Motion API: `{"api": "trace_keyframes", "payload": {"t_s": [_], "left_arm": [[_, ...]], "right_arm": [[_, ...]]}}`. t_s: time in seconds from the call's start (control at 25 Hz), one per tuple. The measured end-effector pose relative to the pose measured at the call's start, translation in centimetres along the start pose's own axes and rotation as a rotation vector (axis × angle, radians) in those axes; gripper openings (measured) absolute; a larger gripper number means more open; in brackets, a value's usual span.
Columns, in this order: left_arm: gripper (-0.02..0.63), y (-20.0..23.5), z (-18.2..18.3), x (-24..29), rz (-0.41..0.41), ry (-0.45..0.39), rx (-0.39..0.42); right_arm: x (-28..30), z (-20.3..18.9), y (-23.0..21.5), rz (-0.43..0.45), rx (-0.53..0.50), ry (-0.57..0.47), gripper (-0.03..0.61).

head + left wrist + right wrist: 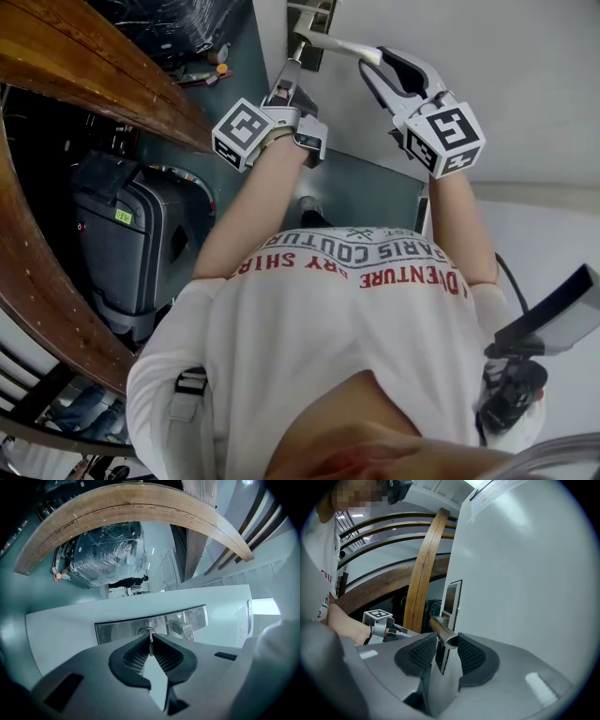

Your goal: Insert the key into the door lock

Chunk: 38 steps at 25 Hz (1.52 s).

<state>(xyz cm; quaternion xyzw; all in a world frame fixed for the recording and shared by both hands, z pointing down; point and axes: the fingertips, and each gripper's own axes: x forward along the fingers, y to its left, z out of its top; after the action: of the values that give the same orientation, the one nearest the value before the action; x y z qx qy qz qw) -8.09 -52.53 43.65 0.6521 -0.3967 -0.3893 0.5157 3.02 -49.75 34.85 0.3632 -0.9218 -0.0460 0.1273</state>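
Observation:
My left gripper (pixel 150 637) is shut on a thin metal key (pixel 150 645), held edge-on between the ribbed pads. The key's tip sits at the keyhole (pixel 146 631) in the steel lock plate (pixel 117 631) on the white door (pixel 70 630). In the head view the left gripper (pixel 292 66) points at the lock plate (pixel 317 23) at the door's edge. My right gripper (pixel 446 643) is shut on the steel door handle (pixel 440 626), its pads on either side of the lever's end. The head view shows the right gripper (pixel 373 58) on the handle (pixel 333 43).
A curved wooden rail (pixel 94 75) runs along the left, with a dark wheeled case (pixel 131 244) under it. The white door (pixel 506 66) fills the right side. Far off stand a plastic-wrapped pallet (pixel 108 555) and a person (pixel 126 581).

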Motion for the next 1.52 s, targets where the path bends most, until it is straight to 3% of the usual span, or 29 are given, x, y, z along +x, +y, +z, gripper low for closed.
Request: {"api": "trace_keyframes", "payload": {"t_s": [0.56,1.16,1.52], "left_arm": [[0.021,0.0,-0.2,0.9,0.016,-0.038,-0.086],[0.021,-0.4,0.0,2.5,0.02,-0.075,-0.114],[0.023,-0.6,-0.1,3.0,-0.003,-0.059,-0.061]], "right_arm": [[0.0,0.2,0.3,-0.005,-0.015,-0.006,0.138],[-0.3,0.7,0.7,0.004,-0.04,-0.012,0.132],[-0.3,0.7,0.6,-0.002,-0.055,-0.006,0.133]]}}
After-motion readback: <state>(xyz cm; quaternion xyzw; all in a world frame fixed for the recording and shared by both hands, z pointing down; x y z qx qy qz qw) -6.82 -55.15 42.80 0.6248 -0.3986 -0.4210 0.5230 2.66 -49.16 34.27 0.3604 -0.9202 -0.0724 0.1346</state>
